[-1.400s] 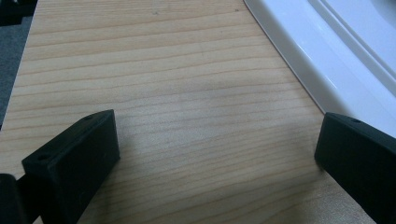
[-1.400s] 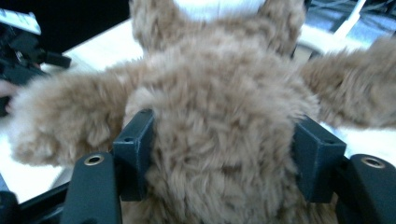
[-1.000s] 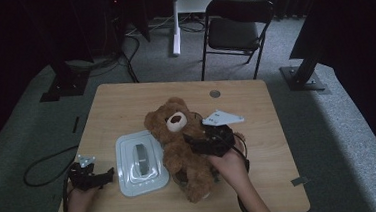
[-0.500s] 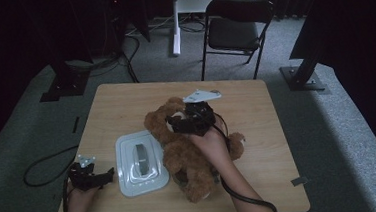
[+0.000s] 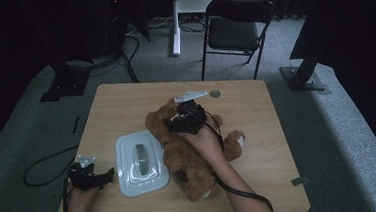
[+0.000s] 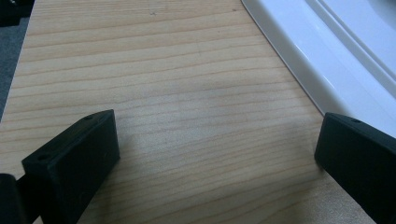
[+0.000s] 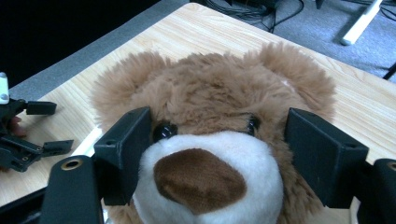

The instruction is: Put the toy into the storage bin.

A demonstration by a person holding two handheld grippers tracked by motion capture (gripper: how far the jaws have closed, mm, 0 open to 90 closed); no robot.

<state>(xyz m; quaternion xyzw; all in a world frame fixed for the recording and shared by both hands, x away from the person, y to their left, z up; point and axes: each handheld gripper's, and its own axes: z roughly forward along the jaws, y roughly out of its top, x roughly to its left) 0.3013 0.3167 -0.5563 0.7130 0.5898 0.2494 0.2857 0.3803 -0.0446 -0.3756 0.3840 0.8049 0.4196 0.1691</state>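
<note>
A brown teddy bear (image 5: 189,151) lies on its back near the middle of the tabletop (image 5: 126,110), its head pointing to the far edge. The right gripper (image 5: 179,120) is at the bear's head. In the right gripper view its jaws stand one on each side of the white snout (image 7: 205,186), just beside the eyes — they have just been closing a little, and I cannot tell if they press the fur. A white lid (image 5: 140,161) with a grey handle lies just beside the bear, toward the left edge. The left gripper (image 5: 108,173) rests near the front left corner, jaws wide open over bare wood, close to the lid's rim (image 6: 299,60). A small round thing (image 5: 215,93) sits by the far edge. The table stands on grey carpet (image 5: 337,125) in a dark room — a black folding chair (image 5: 236,30) stands behind it, with cables (image 5: 127,50) on the floor.
</note>
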